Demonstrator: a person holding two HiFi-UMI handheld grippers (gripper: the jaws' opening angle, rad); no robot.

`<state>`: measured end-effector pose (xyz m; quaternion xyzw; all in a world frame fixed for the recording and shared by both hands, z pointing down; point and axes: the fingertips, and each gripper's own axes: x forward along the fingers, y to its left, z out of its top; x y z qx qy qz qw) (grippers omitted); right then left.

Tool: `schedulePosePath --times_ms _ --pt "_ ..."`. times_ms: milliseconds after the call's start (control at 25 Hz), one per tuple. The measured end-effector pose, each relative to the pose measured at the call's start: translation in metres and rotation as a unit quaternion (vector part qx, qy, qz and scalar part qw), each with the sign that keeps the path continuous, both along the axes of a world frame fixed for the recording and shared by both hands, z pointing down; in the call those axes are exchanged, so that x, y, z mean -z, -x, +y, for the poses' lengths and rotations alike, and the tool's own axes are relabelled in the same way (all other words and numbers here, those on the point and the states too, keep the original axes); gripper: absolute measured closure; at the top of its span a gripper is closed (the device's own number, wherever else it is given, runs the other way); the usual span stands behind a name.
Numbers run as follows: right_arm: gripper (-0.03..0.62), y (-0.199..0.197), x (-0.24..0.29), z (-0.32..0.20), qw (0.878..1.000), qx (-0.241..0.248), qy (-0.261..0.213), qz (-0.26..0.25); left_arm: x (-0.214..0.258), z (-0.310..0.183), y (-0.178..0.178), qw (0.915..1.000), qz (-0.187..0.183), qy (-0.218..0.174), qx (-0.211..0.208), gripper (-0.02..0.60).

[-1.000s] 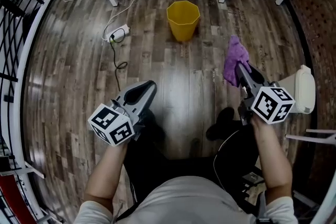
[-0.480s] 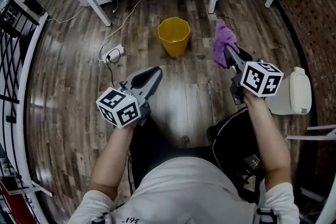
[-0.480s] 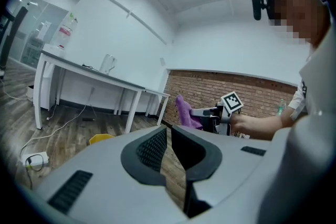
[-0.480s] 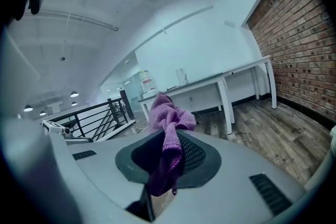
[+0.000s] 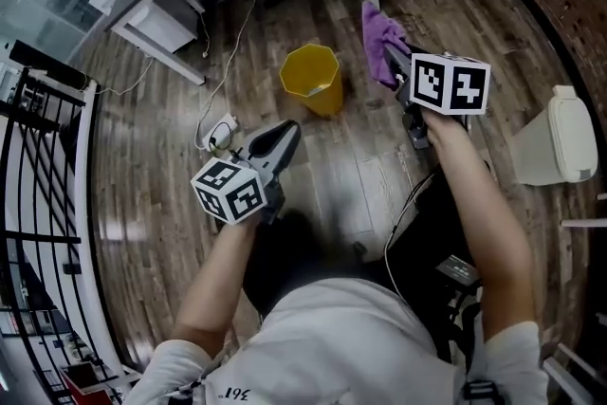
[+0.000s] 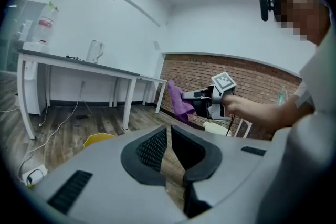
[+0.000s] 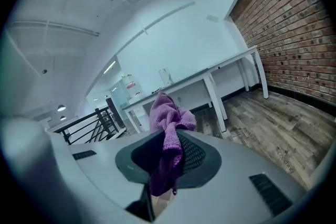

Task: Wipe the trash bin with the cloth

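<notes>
Left gripper view: we only get a yellow sliver of the trash bin [image 6: 98, 138] at 8 o'clock; the left gripper's [image 6: 168, 131] body covers the rest. Bottle [image 6: 46, 22] on the worktop [image 6: 79, 60] at 10 o'clock: label too small to read. Head view: cloth [image 5: 376, 28] covers the right gripper's [image 5: 391, 60] fingertips; worktop cut off at 12 o'clock. Right gripper view: cloth hides the gap between the fingers [image 7: 194, 155].

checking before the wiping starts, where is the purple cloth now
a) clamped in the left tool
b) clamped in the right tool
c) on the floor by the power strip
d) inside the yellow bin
b: the purple cloth is pinched in the right tool, clear of the yellow bin; the left tool is shut on nothing.
</notes>
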<state>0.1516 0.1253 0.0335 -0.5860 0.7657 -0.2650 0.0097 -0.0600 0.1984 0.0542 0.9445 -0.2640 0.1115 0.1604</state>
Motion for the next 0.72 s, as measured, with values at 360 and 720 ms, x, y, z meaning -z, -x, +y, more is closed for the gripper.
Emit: schedulePosePath --times_ms 360,720 --pt "0.53 0.046 -0.042 -0.047 0.998 -0.031 0.046 -0.025 -0.027 -0.017 0.075 0.9992 0.017 0.011 0.035 0.552" --pt "0.53 0.084 -0.023 0.008 0.996 -0.049 -0.009 -0.074 -0.03 -0.009 0.088 0.9963 0.073 0.009 0.045 0.552"
